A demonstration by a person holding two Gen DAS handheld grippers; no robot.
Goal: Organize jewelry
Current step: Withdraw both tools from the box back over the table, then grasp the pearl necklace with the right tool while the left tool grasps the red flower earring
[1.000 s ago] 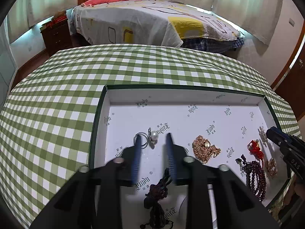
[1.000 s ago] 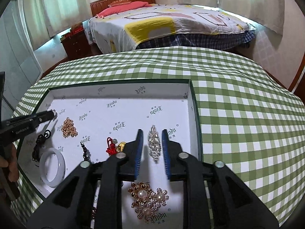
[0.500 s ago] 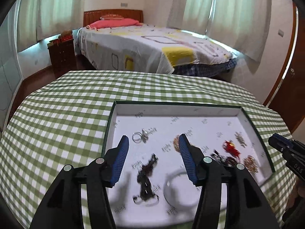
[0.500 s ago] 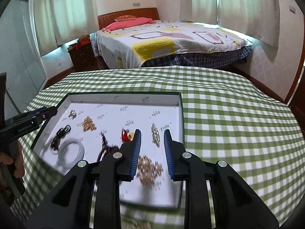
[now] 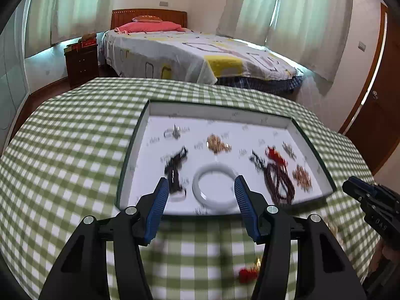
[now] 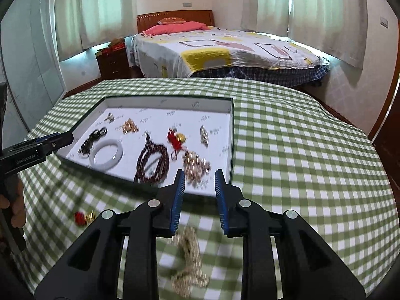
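A green-rimmed white tray [image 5: 136, 135] [image 6: 231, 137] on the checked cloth holds a white bangle [image 5: 215, 188] [image 6: 106, 153], dark bead strings [image 5: 278, 178] [image 6: 152, 161], a black cord piece [image 5: 175, 166], gold pieces [image 5: 217, 143] [image 6: 195, 163] and a red charm [image 6: 173, 137]. My left gripper [image 5: 200, 200] is open and empty, above the tray's near edge. My right gripper [image 6: 200, 190] is open and empty at the tray's near right corner. A gold chain [image 6: 188, 257] and a red-gold charm [image 6: 83, 216] [image 5: 247, 273] lie on the cloth outside the tray.
The table carries a green-and-white checked cloth [image 5: 62, 150] [image 6: 300, 150]. Behind it stand a bed [image 5: 200, 55], a dark nightstand [image 5: 81, 62] and curtained windows. A wooden door [image 5: 380, 100] is at the right.
Both grippers have pulled back and up from inside the tray to its near edge. The left jaws have opened wide and the right jaws have opened somewhat.
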